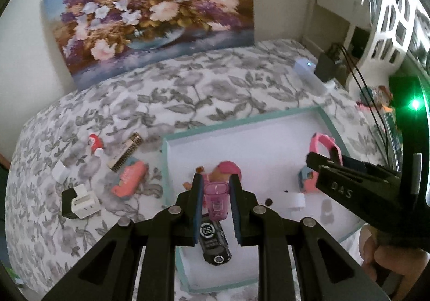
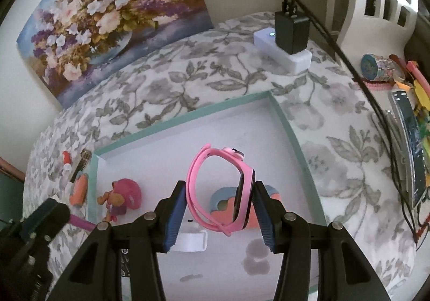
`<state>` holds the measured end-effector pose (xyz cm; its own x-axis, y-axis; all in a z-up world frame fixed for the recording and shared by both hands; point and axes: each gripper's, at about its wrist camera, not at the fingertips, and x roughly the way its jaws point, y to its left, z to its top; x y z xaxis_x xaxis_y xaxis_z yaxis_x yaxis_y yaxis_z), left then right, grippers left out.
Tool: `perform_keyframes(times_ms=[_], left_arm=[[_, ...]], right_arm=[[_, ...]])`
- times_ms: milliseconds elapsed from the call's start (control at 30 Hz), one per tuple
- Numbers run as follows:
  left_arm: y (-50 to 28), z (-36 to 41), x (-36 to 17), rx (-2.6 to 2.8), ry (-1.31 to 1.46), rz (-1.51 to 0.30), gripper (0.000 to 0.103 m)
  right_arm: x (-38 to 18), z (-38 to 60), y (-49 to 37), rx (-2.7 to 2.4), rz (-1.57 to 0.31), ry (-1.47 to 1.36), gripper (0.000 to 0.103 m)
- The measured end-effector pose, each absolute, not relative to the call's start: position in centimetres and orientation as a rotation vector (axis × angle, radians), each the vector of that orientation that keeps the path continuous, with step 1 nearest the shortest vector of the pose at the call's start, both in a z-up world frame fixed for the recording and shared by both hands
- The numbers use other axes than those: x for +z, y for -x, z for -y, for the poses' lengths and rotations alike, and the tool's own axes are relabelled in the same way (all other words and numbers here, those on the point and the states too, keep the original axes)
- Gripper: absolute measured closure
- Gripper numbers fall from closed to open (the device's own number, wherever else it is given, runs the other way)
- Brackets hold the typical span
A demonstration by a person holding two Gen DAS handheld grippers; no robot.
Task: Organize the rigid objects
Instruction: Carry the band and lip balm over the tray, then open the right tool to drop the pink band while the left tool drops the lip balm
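My left gripper (image 1: 215,193) is shut on a small translucent pink cup (image 1: 216,203) and holds it above the teal-rimmed white tray (image 1: 242,119). A black toy car (image 1: 213,243) and a pink-hatted doll (image 1: 224,170) lie in the tray under it. My right gripper (image 2: 219,205) is shut on a pink wristwatch (image 2: 223,189) and holds it over the tray (image 2: 185,114). A coral and blue toy (image 2: 258,209) and a white block (image 2: 189,240) lie in the tray below. The right gripper shows in the left wrist view (image 1: 319,161).
On the floral cloth left of the tray lie a coral toy (image 1: 130,178), a harmonica-like bar (image 1: 125,152), a red and white figure (image 1: 95,144), a white cube (image 1: 60,170) and a white and black adapter (image 1: 80,201). A white power strip with a black charger (image 2: 287,40) stands at the back right.
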<state>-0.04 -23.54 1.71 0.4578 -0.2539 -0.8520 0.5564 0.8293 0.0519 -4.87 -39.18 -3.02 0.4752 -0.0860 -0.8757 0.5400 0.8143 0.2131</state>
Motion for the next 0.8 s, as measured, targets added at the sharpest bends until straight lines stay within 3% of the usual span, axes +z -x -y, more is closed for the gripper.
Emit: perform_keyframes(times_ms=[800], left_arm=[[-0.9, 23.3, -0.9, -0.526, -0.281, -1.097, 0.082]], right_arm=[[-4.4, 36.9, 3.5, -0.347, -1.086, -0.438, 0.049]])
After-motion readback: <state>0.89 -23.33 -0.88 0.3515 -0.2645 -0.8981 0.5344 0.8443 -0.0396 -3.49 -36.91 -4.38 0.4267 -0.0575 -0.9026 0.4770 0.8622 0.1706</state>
